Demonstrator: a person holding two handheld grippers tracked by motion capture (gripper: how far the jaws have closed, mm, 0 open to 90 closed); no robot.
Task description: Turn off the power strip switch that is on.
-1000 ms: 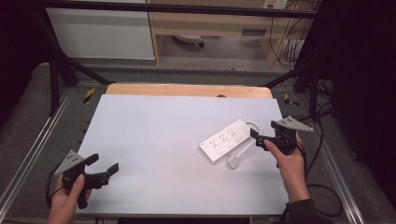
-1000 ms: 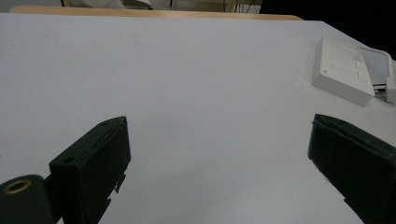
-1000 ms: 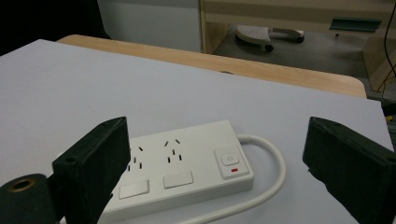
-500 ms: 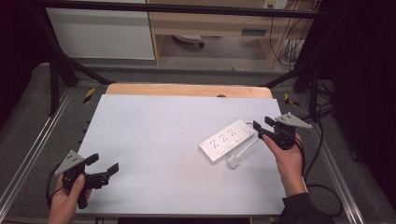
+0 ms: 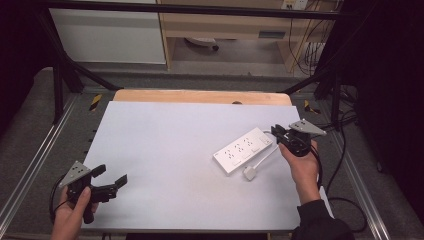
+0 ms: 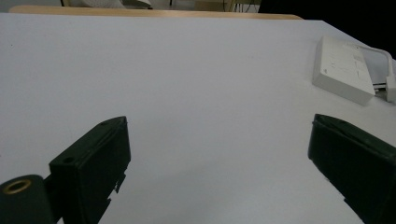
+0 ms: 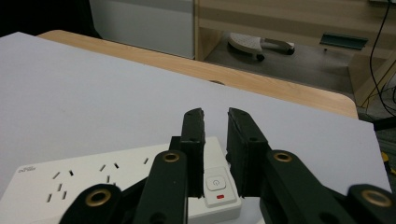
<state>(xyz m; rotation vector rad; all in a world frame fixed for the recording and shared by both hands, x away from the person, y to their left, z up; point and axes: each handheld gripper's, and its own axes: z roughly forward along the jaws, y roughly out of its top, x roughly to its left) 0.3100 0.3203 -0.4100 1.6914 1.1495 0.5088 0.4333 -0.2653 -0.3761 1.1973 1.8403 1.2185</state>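
Note:
A white power strip (image 5: 243, 150) lies at an angle on the right half of the white table (image 5: 170, 145). Its short white cable curls round to a plug (image 5: 250, 173) lying just in front of it. My right gripper (image 5: 276, 132) hovers over the strip's far right end. In the right gripper view that gripper (image 7: 215, 114) has its jaws almost together with nothing between them, above the strip (image 7: 112, 179) and its switch (image 7: 215, 183). My left gripper (image 5: 111, 175) rests wide open near the front left corner. Its own view shows the gripper (image 6: 219, 140) open and the strip (image 6: 343, 70) far off.
A wooden strip (image 5: 200, 96) edges the table's far side. Metal rails (image 5: 30, 170) run along both sides, with black cables (image 5: 345, 150) on the right. Behind the table stand a white cabinet (image 5: 107, 35) and a wooden shelf unit (image 5: 235, 25).
My right gripper has moved forward and slightly left, from beside the plug cable to over the strip's switch end. The left gripper and the power strip have stayed put.

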